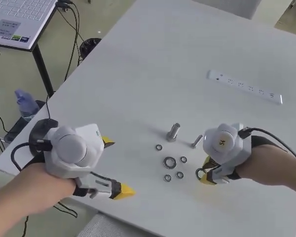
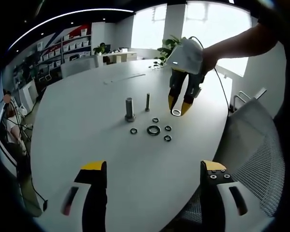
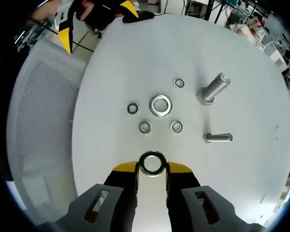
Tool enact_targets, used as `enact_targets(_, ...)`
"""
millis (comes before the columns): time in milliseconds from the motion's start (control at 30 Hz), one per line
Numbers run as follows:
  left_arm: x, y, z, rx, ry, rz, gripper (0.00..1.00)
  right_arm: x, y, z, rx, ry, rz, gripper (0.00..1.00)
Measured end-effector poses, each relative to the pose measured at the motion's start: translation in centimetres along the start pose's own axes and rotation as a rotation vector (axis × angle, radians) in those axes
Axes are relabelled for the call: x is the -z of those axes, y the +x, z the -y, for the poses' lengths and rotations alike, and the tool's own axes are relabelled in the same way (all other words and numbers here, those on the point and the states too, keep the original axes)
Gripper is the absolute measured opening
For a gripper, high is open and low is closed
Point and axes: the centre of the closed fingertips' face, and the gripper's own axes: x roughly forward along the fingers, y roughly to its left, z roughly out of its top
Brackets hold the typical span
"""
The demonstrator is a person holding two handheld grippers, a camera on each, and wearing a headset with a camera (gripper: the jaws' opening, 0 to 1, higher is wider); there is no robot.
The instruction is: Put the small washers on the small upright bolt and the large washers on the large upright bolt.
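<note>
Two tongs, both mine. Left tongs wide open, holding nothing, near worktop edge. Big bolt stands just past loose washers, ahead of right tongs. These squeezed on big washer by its rim. Best way: keep washer flat, bring hole right over bolt top, drop.

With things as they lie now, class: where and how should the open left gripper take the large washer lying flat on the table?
Take the large washer by opposite points of its outer rim, with the left gripper coming down from above. It lies flat and thin on the table, so a sideways approach would likely slide over it, and small washers lie close around it.
</note>
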Motion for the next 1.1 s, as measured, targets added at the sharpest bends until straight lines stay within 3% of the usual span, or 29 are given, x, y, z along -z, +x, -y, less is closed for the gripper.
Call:
enact_targets(467, 0.0, 0.1, 0.2, 0.018, 0.007, -0.007, 0.87, -1.7, -3.4, 0.6, 0.011, -0.003, 0.023, 0.21)
enact_targets(667, 0.2, 0.4, 0.4, 0.027, 0.005, -0.011, 0.92, -2.8, -4.9, 1.6, 0.020, -0.011, 0.046, 0.21)
enact_targets(933, 0.6, 0.3, 0.1, 0.027, -0.002, -0.013, 0.98, -3.8, -5.6, 3.4, 0.029, -0.007, 0.043, 0.21)
enact_targets(1100, 0.7, 0.3, 0.0, 0.026, -0.012, -0.010, 0.99, -4.7, -5.8, 3.5, 0.026, 0.001, 0.049, 0.21)
